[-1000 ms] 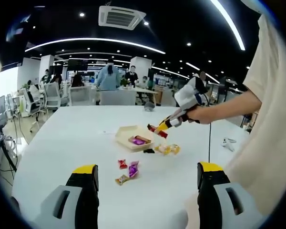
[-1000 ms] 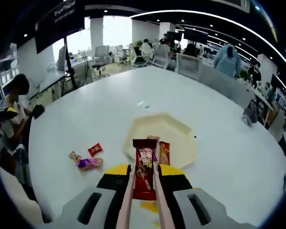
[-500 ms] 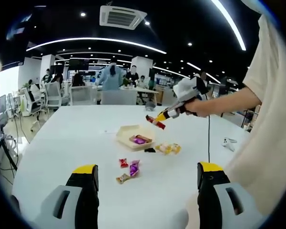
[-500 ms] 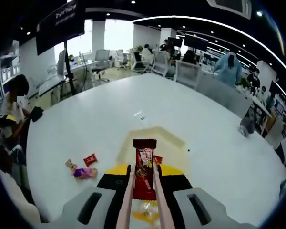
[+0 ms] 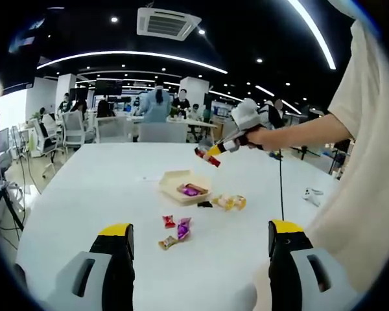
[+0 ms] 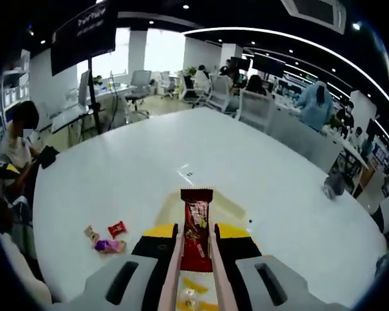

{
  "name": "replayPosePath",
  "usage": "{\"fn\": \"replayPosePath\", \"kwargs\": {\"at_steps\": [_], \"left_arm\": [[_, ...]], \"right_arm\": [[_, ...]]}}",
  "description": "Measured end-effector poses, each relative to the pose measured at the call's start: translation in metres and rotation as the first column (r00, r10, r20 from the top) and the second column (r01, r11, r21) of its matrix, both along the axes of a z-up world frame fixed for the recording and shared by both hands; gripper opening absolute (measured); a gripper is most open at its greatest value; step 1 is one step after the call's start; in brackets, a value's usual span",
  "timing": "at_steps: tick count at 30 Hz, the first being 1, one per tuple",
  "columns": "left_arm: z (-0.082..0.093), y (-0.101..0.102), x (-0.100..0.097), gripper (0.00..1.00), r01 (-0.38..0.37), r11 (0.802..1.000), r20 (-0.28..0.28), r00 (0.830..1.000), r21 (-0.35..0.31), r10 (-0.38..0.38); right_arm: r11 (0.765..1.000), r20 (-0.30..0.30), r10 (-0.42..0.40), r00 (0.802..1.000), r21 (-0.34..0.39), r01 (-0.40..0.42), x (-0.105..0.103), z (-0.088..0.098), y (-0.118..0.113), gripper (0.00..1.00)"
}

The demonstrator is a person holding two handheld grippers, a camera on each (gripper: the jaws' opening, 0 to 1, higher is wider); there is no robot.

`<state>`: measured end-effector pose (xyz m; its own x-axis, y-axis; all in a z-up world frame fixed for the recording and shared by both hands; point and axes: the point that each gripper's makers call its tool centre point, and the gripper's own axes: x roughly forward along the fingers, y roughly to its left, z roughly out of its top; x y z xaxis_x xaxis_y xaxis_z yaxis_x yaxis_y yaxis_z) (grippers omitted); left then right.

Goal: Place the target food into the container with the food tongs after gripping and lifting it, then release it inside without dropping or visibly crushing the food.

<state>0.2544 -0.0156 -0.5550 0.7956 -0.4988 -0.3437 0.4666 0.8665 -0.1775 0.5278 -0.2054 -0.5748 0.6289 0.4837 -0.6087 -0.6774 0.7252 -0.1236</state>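
Right gripper (image 6: 196, 243) jaws squeezing pink tongs (image 6: 174, 272), red snack bar (image 6: 196, 228) pinched, container (image 6: 228, 205) at 12 o'clock. Left gripper (image 5: 201, 249) jaws spread, nothing held.

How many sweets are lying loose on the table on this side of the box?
3: a red one, a purple one and a tan one, clustered together. More lie by the box; some may be hidden.

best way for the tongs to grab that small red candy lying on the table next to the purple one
Judging by its pose, the small red candy lies flat on the white table, apart from the purple candy. Come from straight above and pinch across its narrow middle, tips low against the tabletop. The tongs in the right gripper already hold a red snack bar, which must go first.
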Motion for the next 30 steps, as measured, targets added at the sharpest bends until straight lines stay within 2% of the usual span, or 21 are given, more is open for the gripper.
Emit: {"fn": "replayPosePath", "kwargs": {"at_steps": [19, 30], "left_arm": [[-0.002, 0.003, 0.001, 0.85, -0.006, 1.0, -0.009, 1.0, 0.003, 0.006], [-0.001, 0.005, 0.002, 0.85, -0.013, 1.0, -0.007, 1.0, 0.0, 0.013]], "right_arm": [[1.0, 0.049, 0.021, 0.999, 0.018, -0.022, 0.03, 0.024, 0.019, 0.22], [0.999, 0.072, 0.022, 0.997, 0.024, -0.023, 0.044, 0.037, 0.023, 0.22]]}}
